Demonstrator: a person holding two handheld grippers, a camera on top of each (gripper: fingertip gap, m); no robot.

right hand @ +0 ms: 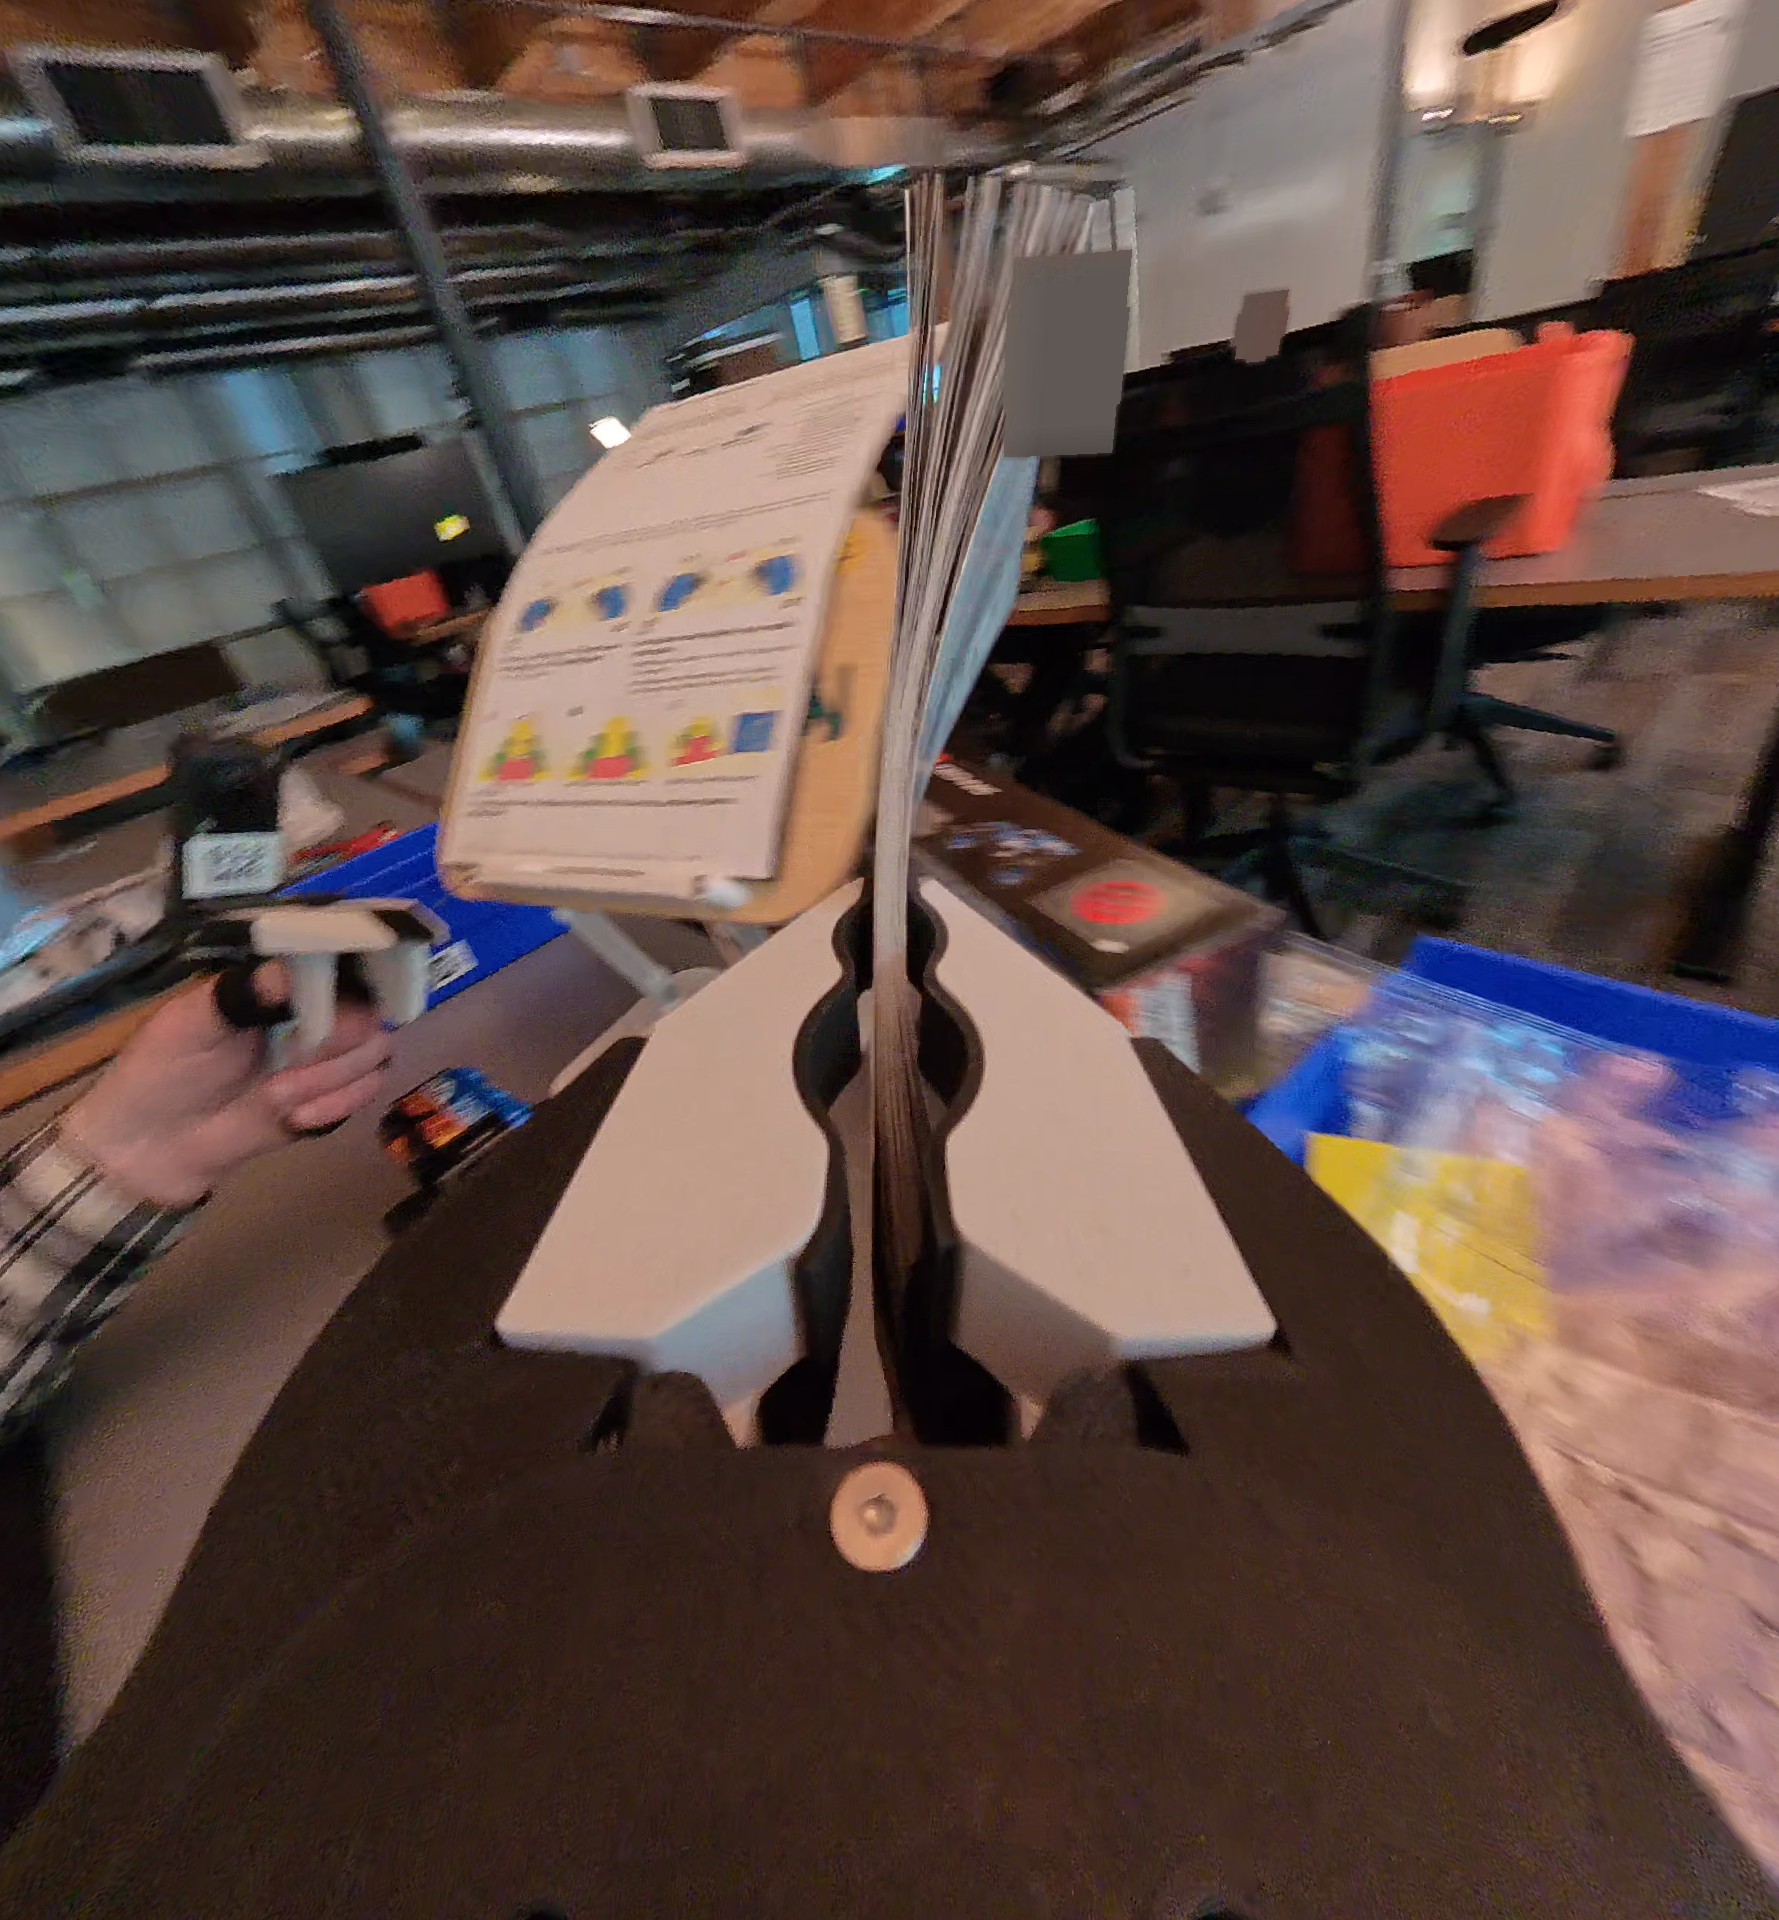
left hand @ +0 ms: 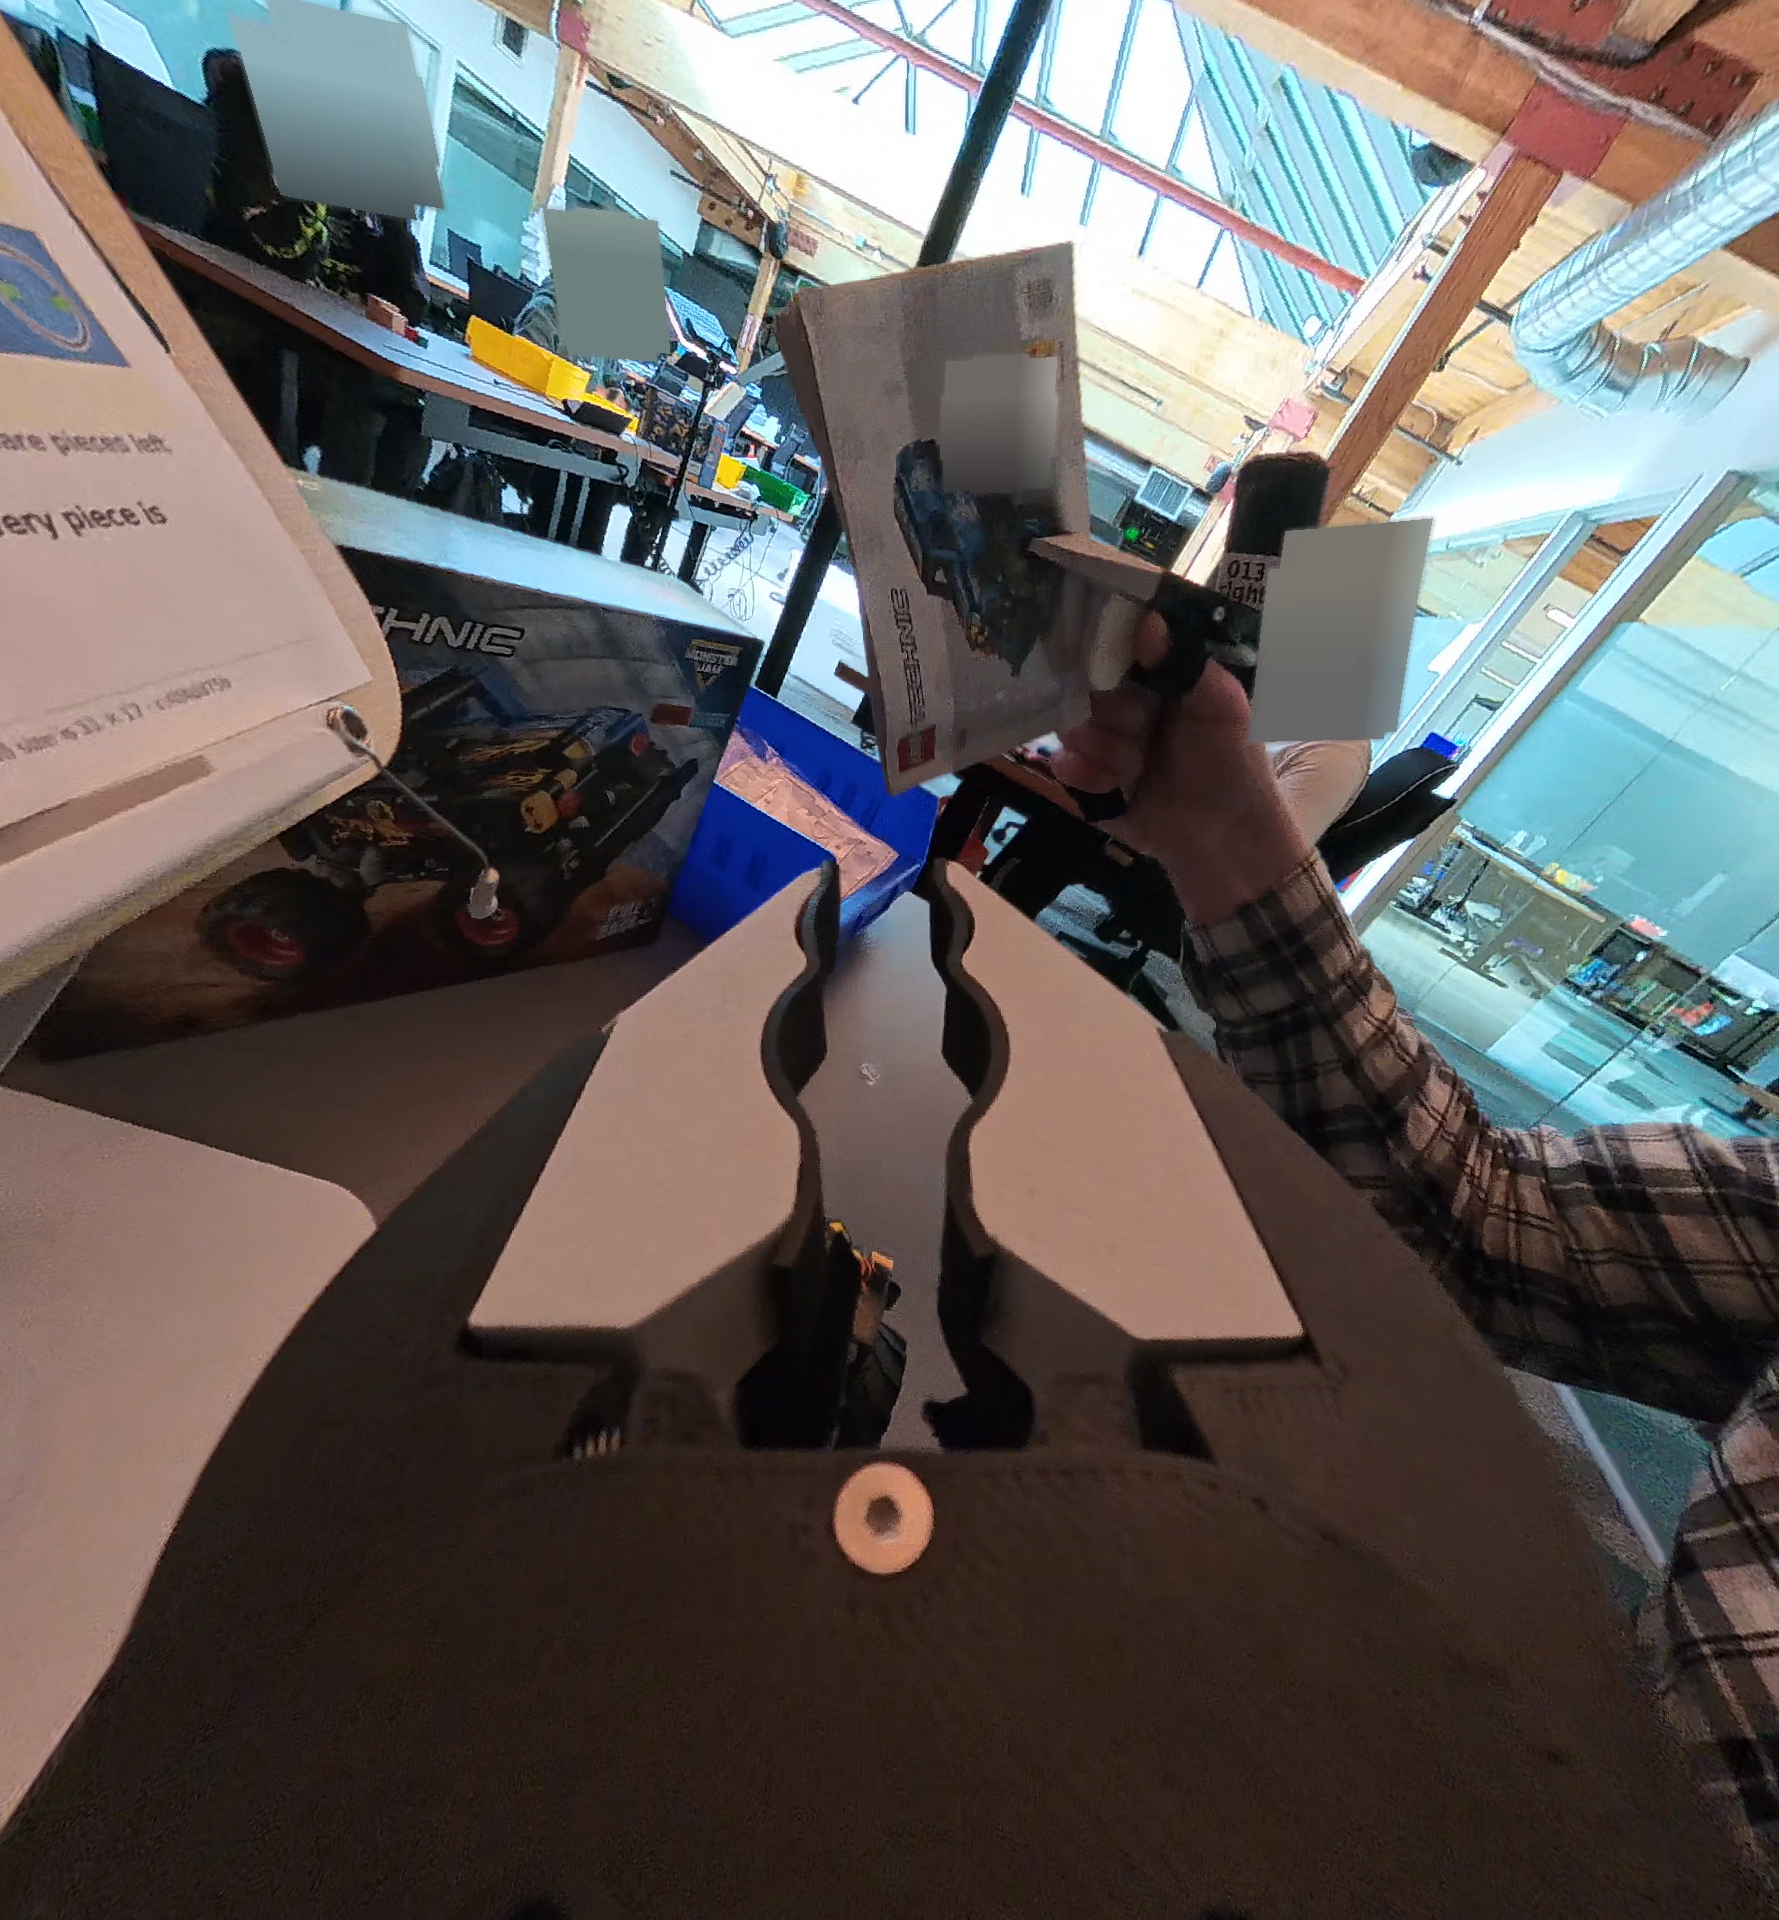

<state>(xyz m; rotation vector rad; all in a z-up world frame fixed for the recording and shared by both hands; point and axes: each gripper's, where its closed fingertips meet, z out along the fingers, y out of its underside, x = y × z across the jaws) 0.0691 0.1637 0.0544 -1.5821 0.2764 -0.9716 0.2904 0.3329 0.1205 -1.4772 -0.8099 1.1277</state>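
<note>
Right wrist view: right gripper [right hand: 890, 914] clamped on booklet [right hand: 926, 623], pinched by edge so pages stand upright and fan loose above jaws. Left wrist view: same booklet [left hand: 952, 509] raised high, far right, cover facing camera. Left gripper [left hand: 877, 894] slack, jaws apart with narrow gap, grasping nothing, low over grey table [left hand: 449, 1081]. Toy box [left hand: 428, 790] lies far left, blue bin [left hand: 760, 821] just past fingertips. Instruction sheet on stand [right hand: 646, 665] tilted toward person, likely for reading.
</note>
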